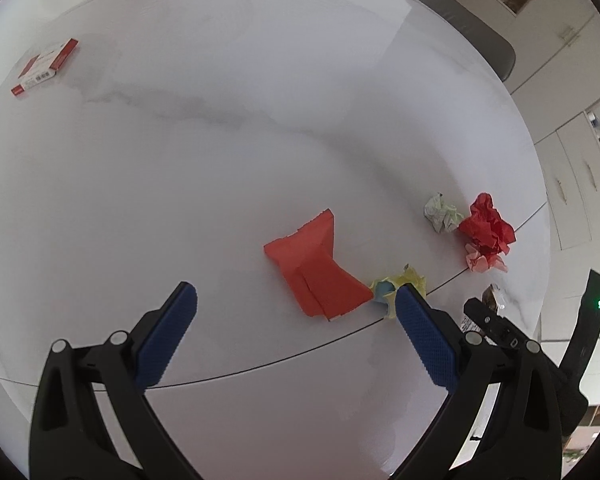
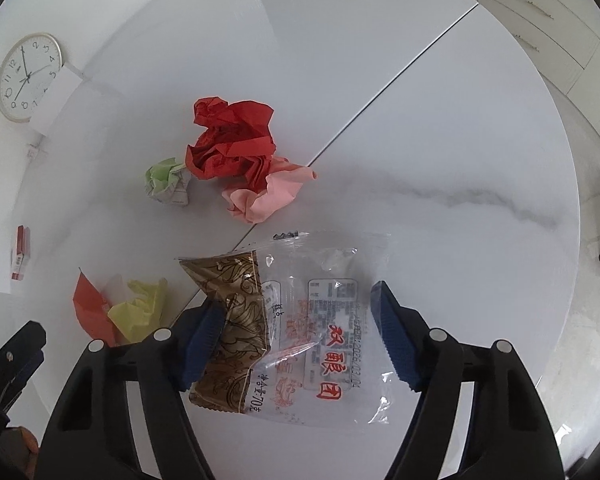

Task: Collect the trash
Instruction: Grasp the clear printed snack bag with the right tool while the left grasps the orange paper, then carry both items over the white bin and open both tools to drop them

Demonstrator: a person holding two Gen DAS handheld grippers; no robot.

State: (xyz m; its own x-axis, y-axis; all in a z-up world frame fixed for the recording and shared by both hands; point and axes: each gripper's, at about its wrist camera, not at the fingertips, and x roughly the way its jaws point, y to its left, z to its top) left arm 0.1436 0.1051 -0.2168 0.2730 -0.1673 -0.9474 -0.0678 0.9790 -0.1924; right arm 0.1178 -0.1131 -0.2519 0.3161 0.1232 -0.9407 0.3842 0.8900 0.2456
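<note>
My left gripper (image 1: pixel 296 298) is open just above the white table, with a flat orange-red folded paper (image 1: pixel 314 266) lying between and just beyond its fingertips. A yellow-green crumpled paper (image 1: pixel 400 280) sits against the right fingertip. Further right lie a green-white paper ball (image 1: pixel 440 213), a crumpled red paper (image 1: pixel 487 226) and a pink paper (image 1: pixel 483 261). My right gripper (image 2: pixel 298 304) is open, its fingers on either side of a clear plastic snack wrapper (image 2: pixel 320 312) with a brown printed part (image 2: pixel 230 320). The red paper (image 2: pixel 232 142), pink paper (image 2: pixel 262 196) and green-white ball (image 2: pixel 168 182) lie beyond it.
A red and white box (image 1: pixel 46 66) lies at the table's far left. A grey chair (image 1: pixel 464 16) stands beyond the far edge. A seam (image 2: pixel 380 100) crosses the tabletop. White cabinets (image 1: pixel 572 184) stand to the right. A wall clock (image 2: pixel 26 76) hangs at the left.
</note>
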